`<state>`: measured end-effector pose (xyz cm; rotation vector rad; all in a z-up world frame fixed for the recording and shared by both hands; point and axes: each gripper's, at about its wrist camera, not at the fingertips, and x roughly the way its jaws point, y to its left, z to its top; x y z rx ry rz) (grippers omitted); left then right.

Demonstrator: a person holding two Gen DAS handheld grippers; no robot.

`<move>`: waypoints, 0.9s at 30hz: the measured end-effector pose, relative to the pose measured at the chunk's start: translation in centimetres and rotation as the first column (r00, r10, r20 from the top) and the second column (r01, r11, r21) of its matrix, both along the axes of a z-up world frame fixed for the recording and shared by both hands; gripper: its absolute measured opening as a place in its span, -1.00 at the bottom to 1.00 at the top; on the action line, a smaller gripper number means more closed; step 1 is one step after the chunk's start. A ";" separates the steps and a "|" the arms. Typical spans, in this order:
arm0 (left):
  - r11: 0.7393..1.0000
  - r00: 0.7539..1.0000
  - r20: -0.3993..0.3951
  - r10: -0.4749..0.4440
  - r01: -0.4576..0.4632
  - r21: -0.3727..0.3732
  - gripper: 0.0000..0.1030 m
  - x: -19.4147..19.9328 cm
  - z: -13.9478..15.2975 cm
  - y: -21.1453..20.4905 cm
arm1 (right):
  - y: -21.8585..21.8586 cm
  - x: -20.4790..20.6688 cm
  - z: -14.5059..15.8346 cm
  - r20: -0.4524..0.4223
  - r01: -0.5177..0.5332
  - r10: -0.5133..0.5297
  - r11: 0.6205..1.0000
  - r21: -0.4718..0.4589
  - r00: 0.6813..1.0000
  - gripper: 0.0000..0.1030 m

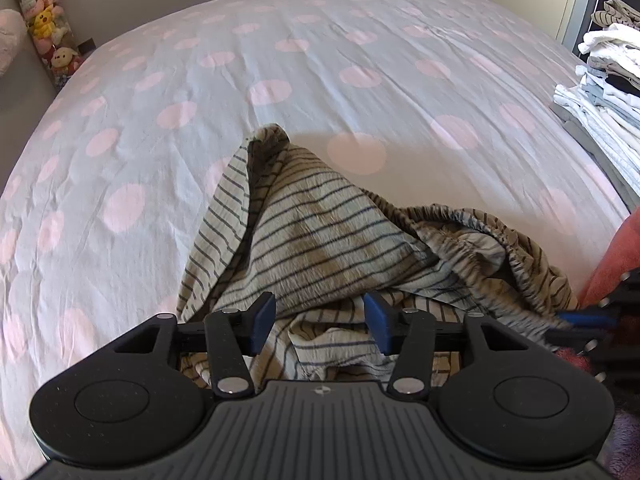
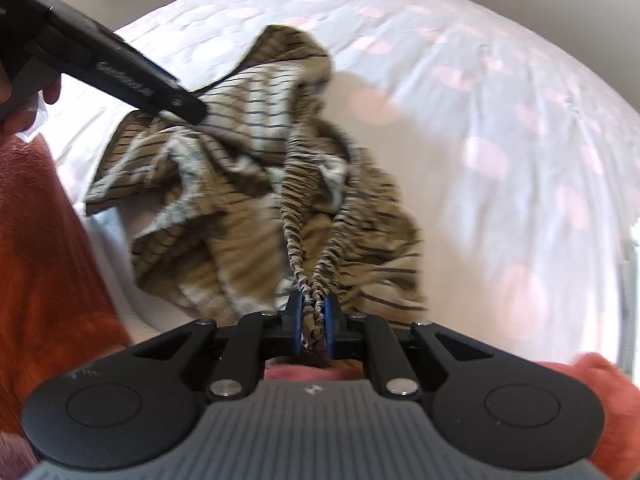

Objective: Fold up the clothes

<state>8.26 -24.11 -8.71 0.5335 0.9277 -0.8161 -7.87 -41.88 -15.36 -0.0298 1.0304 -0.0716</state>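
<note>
A crumpled beige striped garment (image 1: 320, 232) with an elastic waistband (image 1: 472, 240) lies bunched on the bed. My left gripper (image 1: 320, 316) is open, its blue pads (image 1: 264, 316) wide apart just above the near folds of the cloth. In the right wrist view the left gripper (image 2: 160, 92) reaches in from the upper left, its tip at the garment (image 2: 224, 200). My right gripper (image 2: 314, 314) is shut on the gathered waistband (image 2: 296, 216), which stretches away from its jaws. The right gripper (image 1: 580, 320) also shows at the left wrist view's right edge.
The bed sheet (image 1: 280, 60) is grey with pink dots and stretches far ahead. A stack of folded clothes (image 1: 600, 92) sits at the bed's right edge. Plush toys (image 1: 44, 20) stand at the far left. An orange fluffy sleeve (image 2: 44, 260) is close on the left.
</note>
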 end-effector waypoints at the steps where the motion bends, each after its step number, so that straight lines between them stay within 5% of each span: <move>1: 1.000 1.000 0.001 0.002 -0.002 -0.002 -0.08 0.4 0.1 -0.1 | -0.4 -0.1 0.1 0.001 0.011 -0.011 1.000 -0.013 1.000 -0.76; 8: 1.000 1.000 -0.017 0.019 -0.020 -0.023 0.12 2.7 0.7 -1.7 | -3.3 -0.4 0.9 0.009 0.080 -0.079 0.993 -0.092 0.997 -0.76; 19: 0.994 0.981 -0.180 0.068 -0.081 -0.068 0.13 5.6 -1.9 -6.4 | -3.3 1.1 -1.1 -0.016 0.072 -0.073 0.996 -0.052 0.997 -0.76; 20: 0.994 0.980 -0.183 0.083 -0.095 -0.060 0.07 6.0 -2.4 -6.6 | -3.4 1.1 -1.1 -0.016 0.072 -0.072 0.996 -0.047 0.997 -0.76; 24: 0.991 0.962 -0.245 0.119 -0.132 -0.035 -0.85 7.4 -4.5 -6.6 | -3.7 1.4 -1.1 -0.010 0.080 -0.080 0.996 -0.031 0.997 -0.76; 27: 0.986 0.957 -0.254 0.141 -0.159 -0.051 -1.00 7.8 -5.0 -5.8 | -4.1 1.8 -0.8 0.007 0.087 -0.087 0.996 -0.031 0.996 -0.76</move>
